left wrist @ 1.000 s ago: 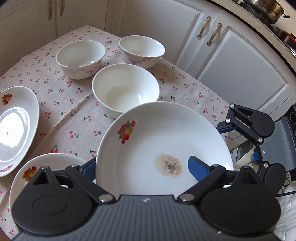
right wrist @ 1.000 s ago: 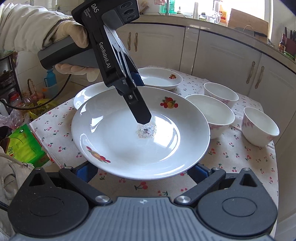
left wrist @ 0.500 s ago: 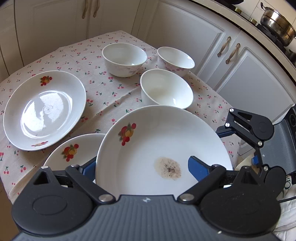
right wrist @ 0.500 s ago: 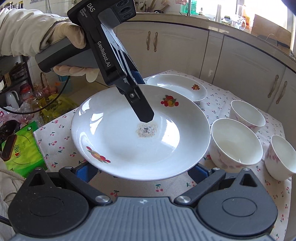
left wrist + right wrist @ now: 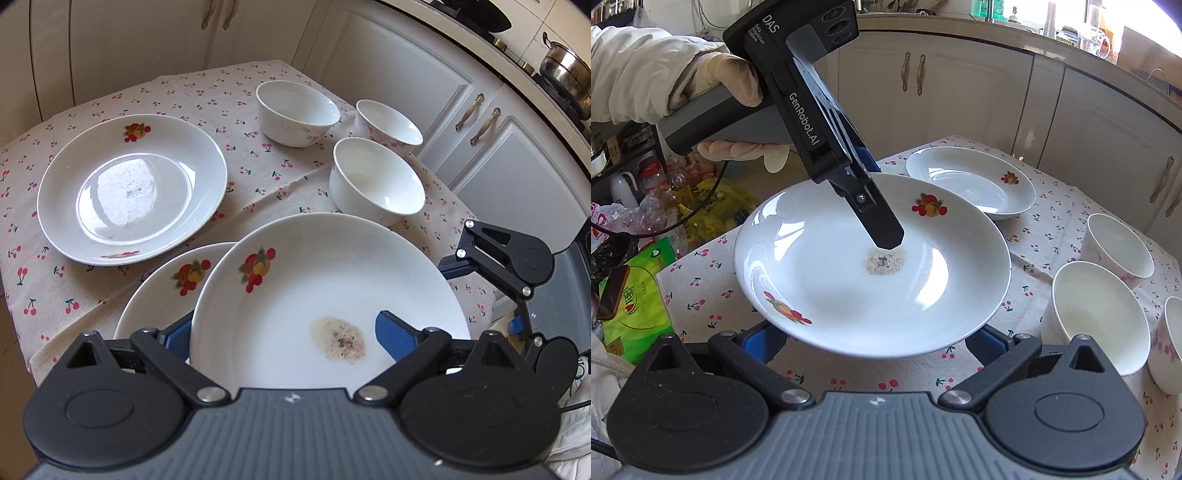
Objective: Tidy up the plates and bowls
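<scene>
Gripping stained plate (image 5: 849, 288), left gripper (image 5: 882, 236) marked "GenRobot.AI", "DAS"

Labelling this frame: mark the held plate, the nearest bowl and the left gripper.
held plate (image 5: 820, 291), right wrist view, bare white inner surface.
nearest bowl (image 5: 380, 184), left wrist view, inside wall.
left gripper (image 5: 888, 240), right wrist view, tip of the upper finger over the plate.

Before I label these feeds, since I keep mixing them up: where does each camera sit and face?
Left wrist: on the left gripper, facing over the stained plate it holds toward three bowls; the right gripper shows at right.
Right wrist: on the right gripper, facing the left gripper and gloved hand.
Shared: plate, bowls.
</scene>
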The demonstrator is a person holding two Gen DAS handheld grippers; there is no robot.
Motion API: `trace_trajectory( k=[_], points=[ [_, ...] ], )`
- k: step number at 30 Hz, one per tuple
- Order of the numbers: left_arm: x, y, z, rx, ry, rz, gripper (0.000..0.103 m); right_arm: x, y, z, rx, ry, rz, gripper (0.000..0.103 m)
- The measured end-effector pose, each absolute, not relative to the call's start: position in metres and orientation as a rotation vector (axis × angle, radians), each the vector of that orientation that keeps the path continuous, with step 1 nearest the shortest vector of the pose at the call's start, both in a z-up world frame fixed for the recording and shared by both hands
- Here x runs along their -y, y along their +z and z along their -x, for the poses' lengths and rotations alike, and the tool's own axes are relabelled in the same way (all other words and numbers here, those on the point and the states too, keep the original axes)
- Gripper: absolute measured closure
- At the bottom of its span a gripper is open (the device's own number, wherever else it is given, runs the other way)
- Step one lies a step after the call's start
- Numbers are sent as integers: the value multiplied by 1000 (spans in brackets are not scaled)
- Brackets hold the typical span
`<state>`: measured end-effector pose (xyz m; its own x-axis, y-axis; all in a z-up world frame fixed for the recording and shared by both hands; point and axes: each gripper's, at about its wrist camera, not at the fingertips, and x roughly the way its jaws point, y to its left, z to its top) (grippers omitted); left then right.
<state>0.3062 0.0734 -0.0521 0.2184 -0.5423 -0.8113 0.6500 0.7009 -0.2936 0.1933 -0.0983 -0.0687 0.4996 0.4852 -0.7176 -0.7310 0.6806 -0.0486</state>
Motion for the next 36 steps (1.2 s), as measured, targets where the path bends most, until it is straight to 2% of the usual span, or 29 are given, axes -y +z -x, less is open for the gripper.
trace_trajectory(
  k=[36],
  points=[
    [-77,-77,-320,-1113,-806,-133,6,86,-65,-190,-738,749,367,0]
  ],
)
